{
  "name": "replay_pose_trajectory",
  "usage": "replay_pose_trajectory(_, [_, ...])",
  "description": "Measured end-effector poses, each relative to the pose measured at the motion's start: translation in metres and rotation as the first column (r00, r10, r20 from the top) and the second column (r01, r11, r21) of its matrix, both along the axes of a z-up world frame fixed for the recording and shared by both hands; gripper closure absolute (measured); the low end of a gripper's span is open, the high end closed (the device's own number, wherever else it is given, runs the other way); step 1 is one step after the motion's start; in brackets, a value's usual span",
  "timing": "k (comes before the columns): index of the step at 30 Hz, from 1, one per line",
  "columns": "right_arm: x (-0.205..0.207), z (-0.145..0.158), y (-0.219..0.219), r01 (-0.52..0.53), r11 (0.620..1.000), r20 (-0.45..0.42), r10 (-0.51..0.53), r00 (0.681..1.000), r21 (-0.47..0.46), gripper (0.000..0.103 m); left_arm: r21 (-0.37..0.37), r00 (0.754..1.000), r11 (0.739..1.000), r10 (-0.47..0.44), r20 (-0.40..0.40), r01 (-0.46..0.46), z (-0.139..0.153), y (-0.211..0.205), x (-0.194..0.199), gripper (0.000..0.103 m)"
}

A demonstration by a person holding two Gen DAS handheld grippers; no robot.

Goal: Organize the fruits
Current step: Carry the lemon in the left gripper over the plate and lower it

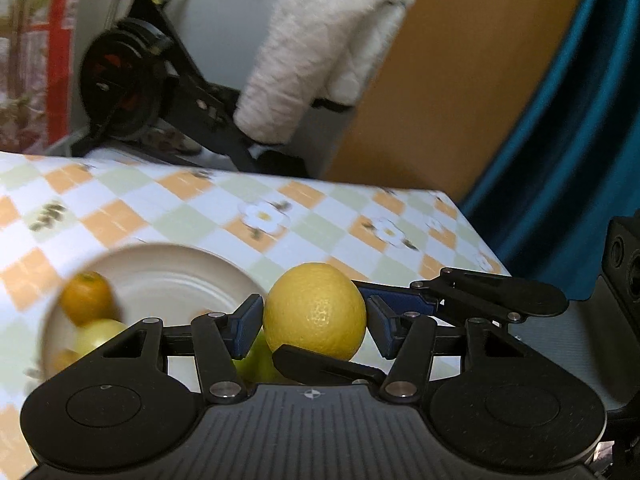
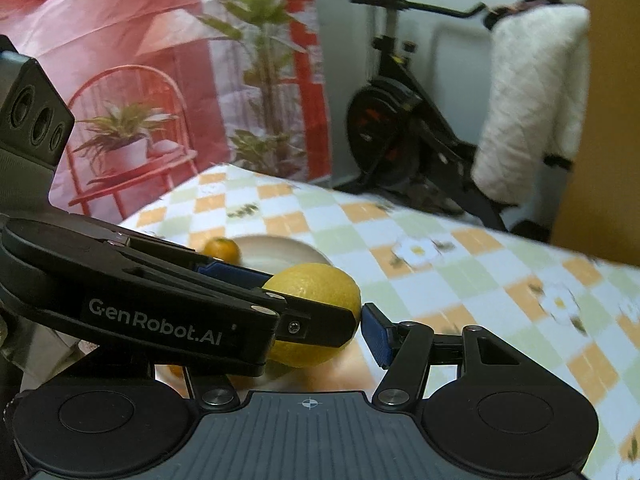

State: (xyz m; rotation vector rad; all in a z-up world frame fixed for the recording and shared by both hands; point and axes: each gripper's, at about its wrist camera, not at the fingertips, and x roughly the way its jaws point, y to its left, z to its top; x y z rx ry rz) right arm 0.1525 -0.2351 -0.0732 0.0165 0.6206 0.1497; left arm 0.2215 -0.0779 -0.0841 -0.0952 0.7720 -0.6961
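Observation:
A yellow lemon (image 1: 315, 309) sits between the blue pads of my left gripper (image 1: 314, 322), whose jaws stand close on both its sides. The right gripper's fingers (image 1: 404, 300) cross it too, one above and one below. In the right wrist view the lemon (image 2: 316, 312) is held above the table; the left gripper's body (image 2: 152, 304) crosses in front from the left, and my right gripper (image 2: 320, 316) has one blue pad (image 2: 376, 336) at the lemon's right side. A white plate (image 1: 160, 272) holds an orange (image 1: 86, 298) and green fruit (image 1: 98, 334).
The table has an orange, green and white checked cloth (image 1: 280, 216) with daisies. Its far edge runs behind the plate. An exercise bike (image 2: 400, 120) with a white jacket (image 2: 532, 112) stands beyond, with a wooden panel (image 1: 460, 80) and a blue curtain (image 1: 580, 140).

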Motion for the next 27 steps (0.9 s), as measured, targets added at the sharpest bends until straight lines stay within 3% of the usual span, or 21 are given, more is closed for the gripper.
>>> replay_pose_trajectory(13, [0.082,-0.012,0.045,-0.107,0.993,-0.027,0.106,0.994,-0.044,0.047,0.021,0.992,0.993,0.12,-0.033,-0.119,-0.015,0.033,0.052,0.044])
replay_pose_trajectory(27, [0.108,-0.034,0.052,-0.116,0.991,-0.066,0.112,0.992,-0.064,0.047,0.014,0.985,0.987,0.159,-0.067,-0.159,-0.033,0.042,0.065,0.044])
